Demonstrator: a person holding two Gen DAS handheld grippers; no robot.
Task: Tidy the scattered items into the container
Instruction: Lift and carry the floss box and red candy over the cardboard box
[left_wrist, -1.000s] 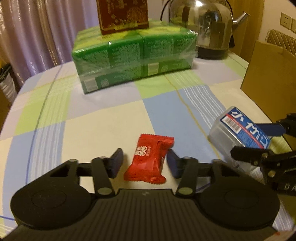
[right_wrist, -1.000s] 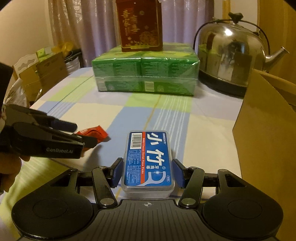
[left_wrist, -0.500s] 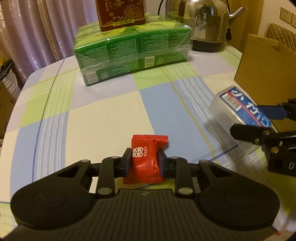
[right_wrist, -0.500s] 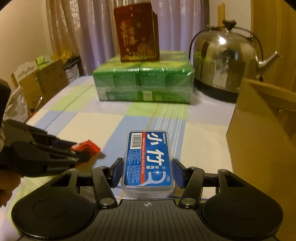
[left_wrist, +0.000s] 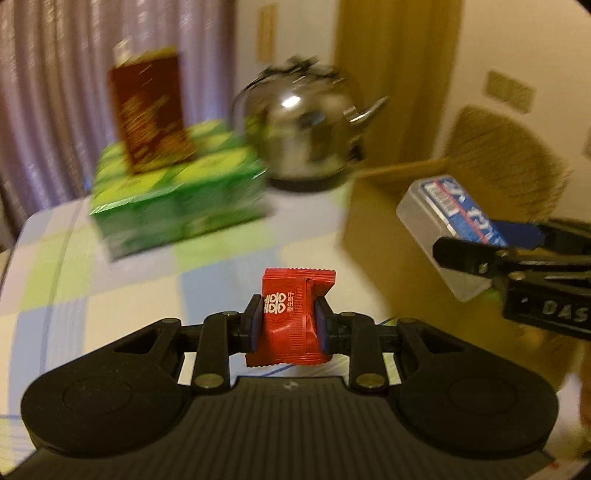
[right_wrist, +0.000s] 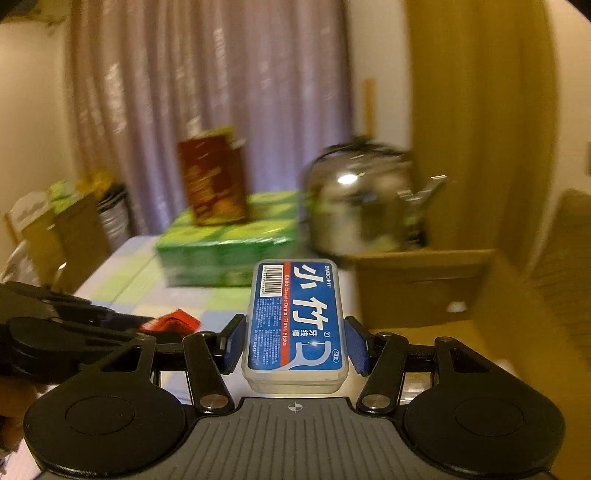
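My left gripper (left_wrist: 289, 320) is shut on a red candy packet (left_wrist: 291, 317), held off the checked tablecloth (left_wrist: 110, 295). My right gripper (right_wrist: 295, 341) is shut on a clear floss-pick box with a blue label (right_wrist: 295, 321), also lifted. In the left wrist view that floss-pick box (left_wrist: 443, 225) hangs at the right in front of the brown cardboard box (left_wrist: 373, 236). In the right wrist view the cardboard box (right_wrist: 417, 288) stands just ahead and to the right, and the left gripper with the red candy packet (right_wrist: 173, 320) shows at the left.
A green shrink-wrapped pack (left_wrist: 177, 199) with a dark red carton (left_wrist: 151, 110) on top stands at the back of the table. A steel kettle (left_wrist: 306, 129) sits beside it, behind the cardboard box. Curtains hang behind, and a woven chair back (left_wrist: 509, 162) is at the right.
Both grippers have risen with their loads: the red candy packet, gripped half a second ago, has left the tablecloth, and the floss-pick box has been carried up toward the cardboard box.
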